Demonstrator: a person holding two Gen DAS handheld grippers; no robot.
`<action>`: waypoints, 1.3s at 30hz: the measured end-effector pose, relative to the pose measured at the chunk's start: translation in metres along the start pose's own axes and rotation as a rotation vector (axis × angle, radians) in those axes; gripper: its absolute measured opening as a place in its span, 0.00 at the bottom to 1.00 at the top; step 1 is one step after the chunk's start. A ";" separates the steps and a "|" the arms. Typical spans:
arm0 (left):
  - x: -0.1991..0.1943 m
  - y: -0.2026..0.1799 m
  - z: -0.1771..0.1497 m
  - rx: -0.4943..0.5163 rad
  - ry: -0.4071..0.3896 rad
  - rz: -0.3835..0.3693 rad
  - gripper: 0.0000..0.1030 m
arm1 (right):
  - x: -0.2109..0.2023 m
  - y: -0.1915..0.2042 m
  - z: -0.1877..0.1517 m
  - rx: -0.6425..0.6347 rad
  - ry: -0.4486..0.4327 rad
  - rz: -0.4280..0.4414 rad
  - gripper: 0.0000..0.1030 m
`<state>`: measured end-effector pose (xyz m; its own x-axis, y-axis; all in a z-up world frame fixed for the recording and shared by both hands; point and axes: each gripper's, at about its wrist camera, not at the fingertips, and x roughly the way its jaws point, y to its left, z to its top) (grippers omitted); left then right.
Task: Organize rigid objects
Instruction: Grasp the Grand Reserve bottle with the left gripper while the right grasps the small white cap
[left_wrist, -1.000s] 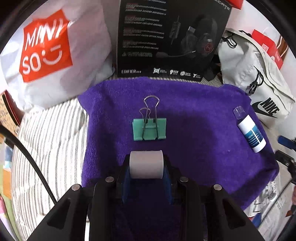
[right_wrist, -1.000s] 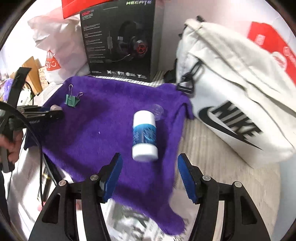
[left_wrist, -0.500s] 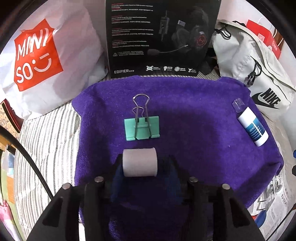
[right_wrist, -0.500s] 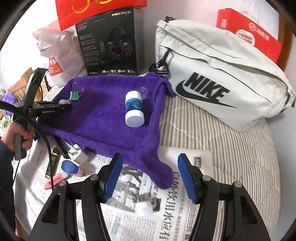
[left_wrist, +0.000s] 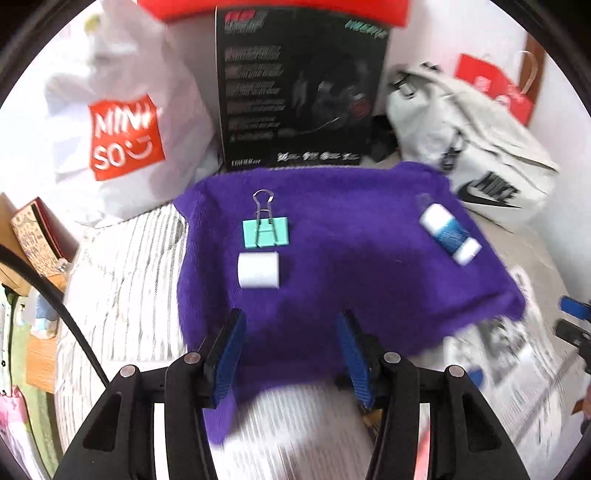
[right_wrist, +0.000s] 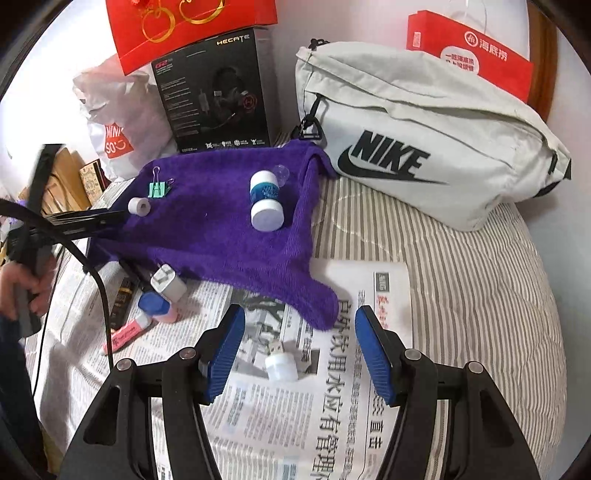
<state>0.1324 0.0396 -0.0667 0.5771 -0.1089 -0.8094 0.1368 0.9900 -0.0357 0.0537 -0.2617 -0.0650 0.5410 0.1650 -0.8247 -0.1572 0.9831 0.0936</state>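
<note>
Purple terry towel (left_wrist: 369, 266) mid-frame now carries the small white tape roll (left_wrist: 258, 269) below the green binder clip (left_wrist: 265, 231); left gripper (left_wrist: 290, 354) open, empty: placement done, next item.

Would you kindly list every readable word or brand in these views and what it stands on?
"NIKE": grey bag.
"HECATE": black headset box; its small print is unreadable.
"MINI SO": white plastic bag.
"海底捞": red paper bag.
Newspaper: Chinese headlines, too distorted to quote.
</note>
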 end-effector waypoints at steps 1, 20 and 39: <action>-0.008 -0.002 -0.006 -0.002 -0.012 -0.008 0.48 | 0.001 0.000 -0.005 0.002 0.006 0.009 0.60; 0.001 -0.037 -0.073 -0.052 0.085 -0.060 0.48 | 0.050 0.018 -0.046 -0.132 0.013 -0.041 0.23; 0.011 -0.041 -0.087 0.046 0.089 0.044 0.46 | 0.048 0.016 -0.054 -0.113 -0.052 -0.046 0.23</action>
<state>0.0629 0.0053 -0.1256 0.5097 -0.0552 -0.8586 0.1509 0.9882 0.0261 0.0320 -0.2426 -0.1331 0.5918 0.1264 -0.7961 -0.2213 0.9751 -0.0097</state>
